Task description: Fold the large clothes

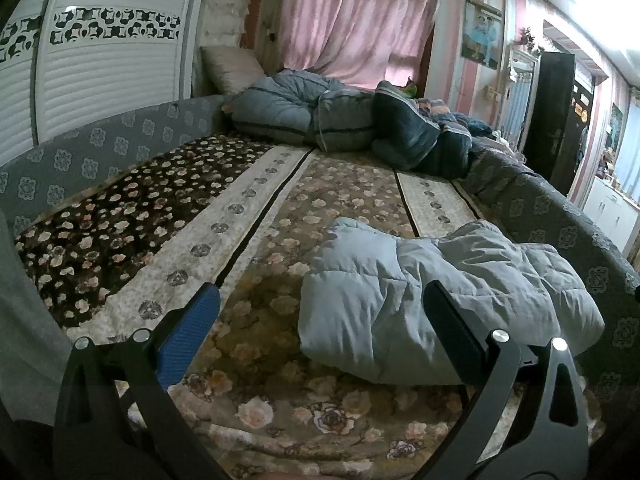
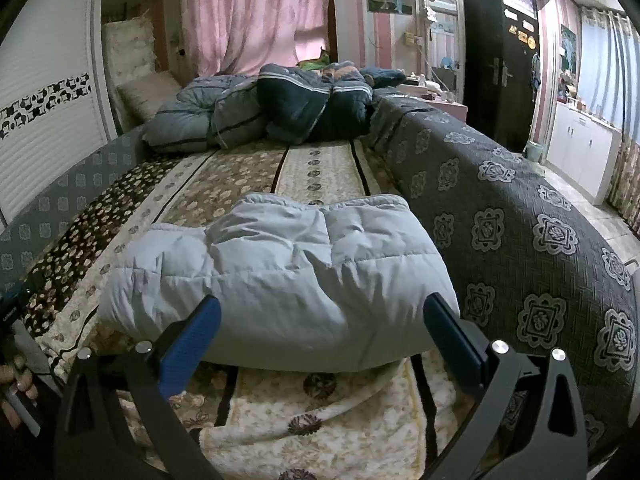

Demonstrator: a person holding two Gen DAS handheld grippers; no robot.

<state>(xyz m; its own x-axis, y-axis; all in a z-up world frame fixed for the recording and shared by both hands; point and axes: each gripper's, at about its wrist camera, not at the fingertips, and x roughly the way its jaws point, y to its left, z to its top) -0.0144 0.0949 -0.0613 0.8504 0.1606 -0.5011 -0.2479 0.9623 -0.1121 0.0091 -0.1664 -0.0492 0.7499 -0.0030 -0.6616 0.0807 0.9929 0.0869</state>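
Across the floral bedspread (image 1: 256, 360), lying folded toward the grey patterned side cover (image 1: 560, 216): pale blue quilted coat (image 1: 400, 304), overlapping the left gripper (image 1: 322, 312) on its far finger (image 1: 452, 320); spread wide, gripping nothing. Beyond, piled bedding (image 1: 344, 120), pink curtains (image 1: 344, 16).

From the right wrist, sitting between the right gripper (image 2: 322, 316) fingers, same coat (image 2: 280, 280); gaping wide, clasping nothing.

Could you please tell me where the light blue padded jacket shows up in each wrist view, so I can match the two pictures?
Left wrist view: the light blue padded jacket lies lower right, partly behind the right finger.
Right wrist view: it sits centre frame, spanning both fingers.
Shared landmark: the pink curtain behind the bed.
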